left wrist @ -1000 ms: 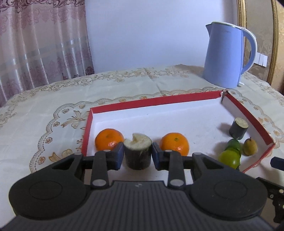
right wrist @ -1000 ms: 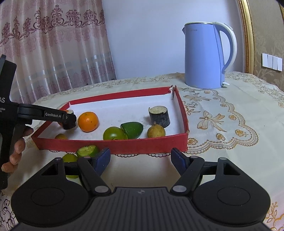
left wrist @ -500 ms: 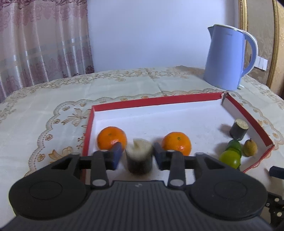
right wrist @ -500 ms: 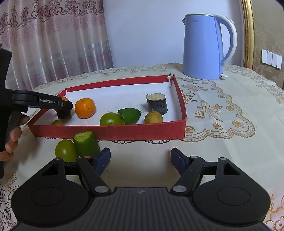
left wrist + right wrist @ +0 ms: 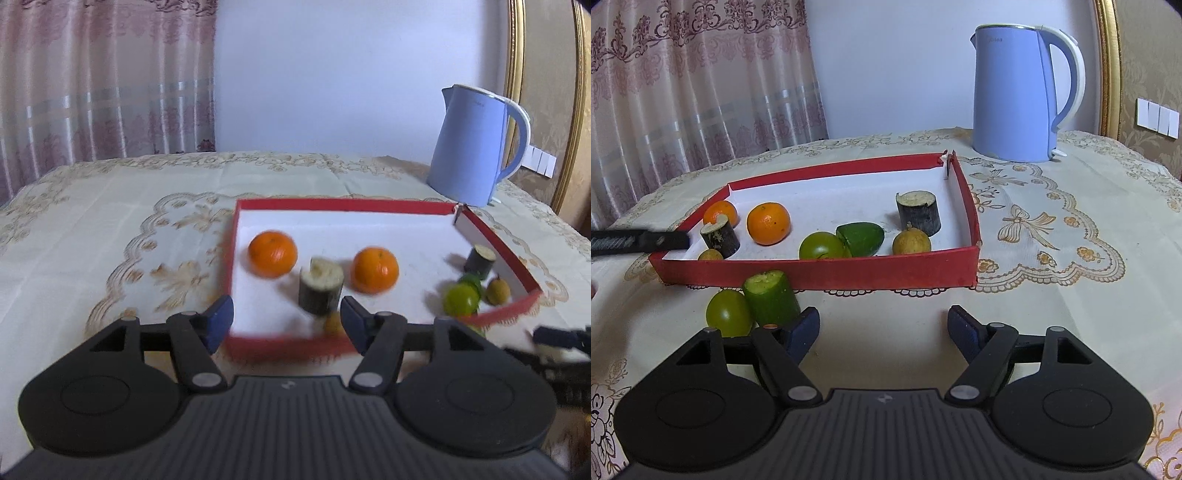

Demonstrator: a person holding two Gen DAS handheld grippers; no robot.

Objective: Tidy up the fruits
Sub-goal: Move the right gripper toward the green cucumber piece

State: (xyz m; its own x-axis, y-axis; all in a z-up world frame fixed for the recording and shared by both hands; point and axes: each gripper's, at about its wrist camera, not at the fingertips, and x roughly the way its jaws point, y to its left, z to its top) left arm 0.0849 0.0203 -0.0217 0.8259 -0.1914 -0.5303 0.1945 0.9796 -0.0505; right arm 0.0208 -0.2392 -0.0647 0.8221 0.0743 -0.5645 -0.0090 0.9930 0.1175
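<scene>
Status: sorting is well advanced but not complete.

Placed in the red tray (image 5: 820,272): two oranges (image 5: 768,223) at the left end, a dark cut stump (image 5: 720,236) standing upright between them, and a small yellow-brown fruit (image 5: 710,254) just in front of it. At the right end stand a second dark stump (image 5: 919,212), a green tomato (image 5: 820,246) touching a green avocado-like piece (image 5: 861,238), and another small brown fruit (image 5: 911,240).

Left gripper (image 5: 286,325): its jaws have just been opening and now stand apart with nothing between them; the released stump (image 5: 320,290) stands free in the tray beyond the tips.

Right gripper (image 5: 882,332): jaws wide, empty, poised over the bench (image 5: 1052,280).

Remaining: a second green tomato (image 5: 728,313) and a green cucumber-like piece (image 5: 771,297) lie touching on the bench, just outside the tray's near wall, beside the right gripper's left tip. Judged from this, two items are left to load.
</scene>
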